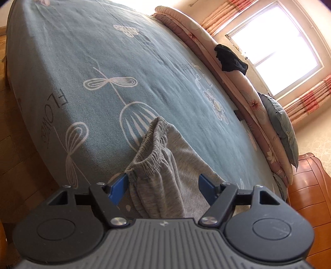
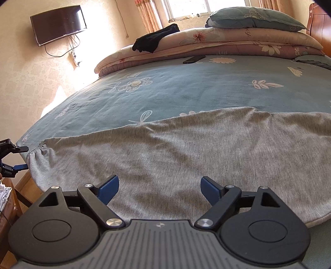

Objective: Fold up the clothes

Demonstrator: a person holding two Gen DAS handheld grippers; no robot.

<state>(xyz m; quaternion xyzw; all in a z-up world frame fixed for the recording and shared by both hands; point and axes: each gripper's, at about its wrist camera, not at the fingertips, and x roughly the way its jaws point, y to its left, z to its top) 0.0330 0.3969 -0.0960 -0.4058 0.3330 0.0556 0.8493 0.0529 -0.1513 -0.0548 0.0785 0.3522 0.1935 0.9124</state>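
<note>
A grey garment with an elastic waistband (image 1: 157, 144) lies along the near edge of the bed, spread flat in the right wrist view (image 2: 186, 149). My left gripper (image 1: 163, 180) is open at the waistband end. The gathered band rises between its blue fingers, the left pad close against the band's edge and the right pad apart from it. The right wrist view also shows this gripper (image 2: 26, 157) at the far left, jaws apart beside the waistband. My right gripper (image 2: 159, 184) is open just above the middle of the grey cloth, nothing pinched between its pads.
The bed has a teal flower-print sheet (image 2: 206, 87). At its far side lie a folded floral quilt (image 2: 227, 41), a pillow (image 2: 254, 18), a black garment (image 2: 153, 39) and a dark phone (image 2: 194, 59). A wooden bedside cabinet (image 1: 306, 186) stands at the right, wooden floor (image 1: 12, 124) at the left.
</note>
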